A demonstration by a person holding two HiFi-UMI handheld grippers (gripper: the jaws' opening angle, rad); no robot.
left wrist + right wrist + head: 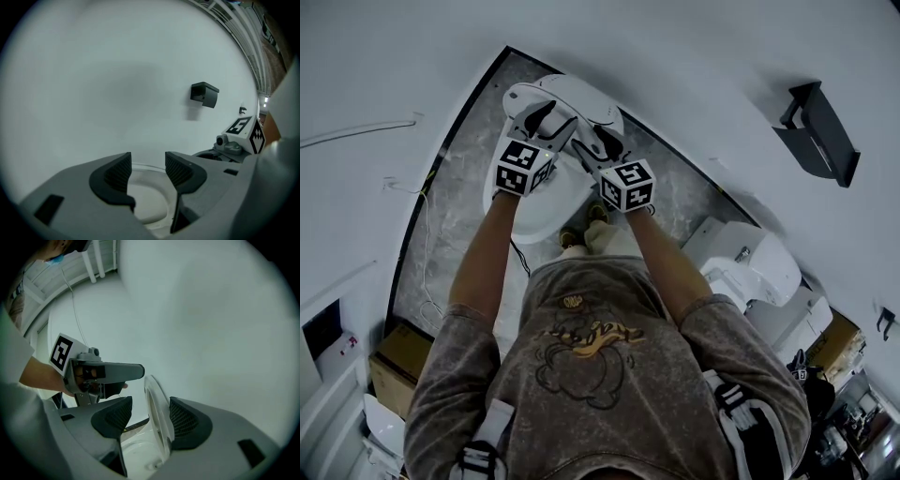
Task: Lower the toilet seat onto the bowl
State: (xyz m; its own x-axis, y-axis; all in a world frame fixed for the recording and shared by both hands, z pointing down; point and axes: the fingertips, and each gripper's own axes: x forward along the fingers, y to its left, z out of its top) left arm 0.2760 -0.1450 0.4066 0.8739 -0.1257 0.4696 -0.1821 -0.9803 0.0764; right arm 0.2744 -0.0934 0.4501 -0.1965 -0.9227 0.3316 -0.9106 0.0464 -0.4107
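A white toilet stands against the wall, its bowl (546, 212) below my hands and its seat (581, 94) raised at the back. In the right gripper view the thin seat edge (154, 404) stands upright between the jaws of my right gripper (150, 416), close to the right pad (183, 420) and with a gap to the left one. Those jaws are open. My left gripper (147, 171) is open and holds nothing, with the bowl rim (146, 202) showing below its jaws. Both grippers (542, 122) (592, 142) hover side by side over the toilet.
A black holder (816, 127) (204, 93) is mounted on the white wall to the right. Another white fixture (750, 262) stands at the right. Cardboard boxes (398, 361) lie at the lower left, and a cable (424, 216) runs along the grey marbled floor.
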